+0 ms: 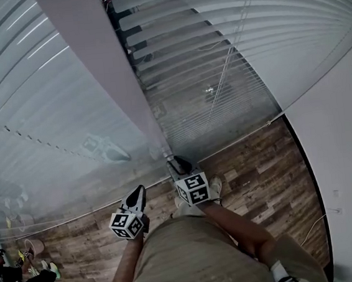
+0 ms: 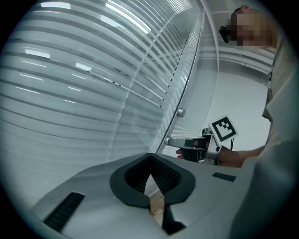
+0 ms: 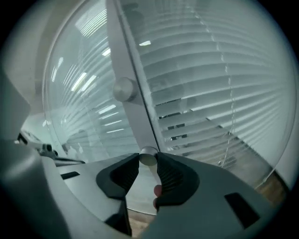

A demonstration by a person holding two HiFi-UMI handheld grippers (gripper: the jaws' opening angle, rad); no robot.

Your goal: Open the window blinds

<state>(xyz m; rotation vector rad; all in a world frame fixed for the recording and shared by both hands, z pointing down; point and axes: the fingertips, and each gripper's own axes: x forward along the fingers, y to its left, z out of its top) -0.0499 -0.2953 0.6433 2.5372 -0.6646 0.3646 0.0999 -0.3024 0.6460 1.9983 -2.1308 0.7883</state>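
White slatted blinds (image 1: 217, 58) hang shut over the window ahead, with a thin lift cord (image 1: 229, 63) running down them. A grey tilt wand (image 1: 136, 104) hangs from above. Its round lower end (image 3: 148, 158) sits between the pads of my right gripper (image 3: 148, 162), which is shut on it. In the head view the right gripper (image 1: 176, 163) points up at the wand's tip. My left gripper (image 1: 135, 196) hangs lower and to the left, shut and empty. In the left gripper view its jaws (image 2: 150, 163) meet, and the right gripper (image 2: 189, 144) shows ahead at the wand.
A glass pane (image 1: 36, 120) with reflections of the slats fills the left. Wood plank floor (image 1: 254, 166) lies below, a white wall (image 1: 343, 126) stands close on the right. A person (image 1: 15, 279) sits low at the far left. A small round knob (image 3: 124, 88) sits on the wand.
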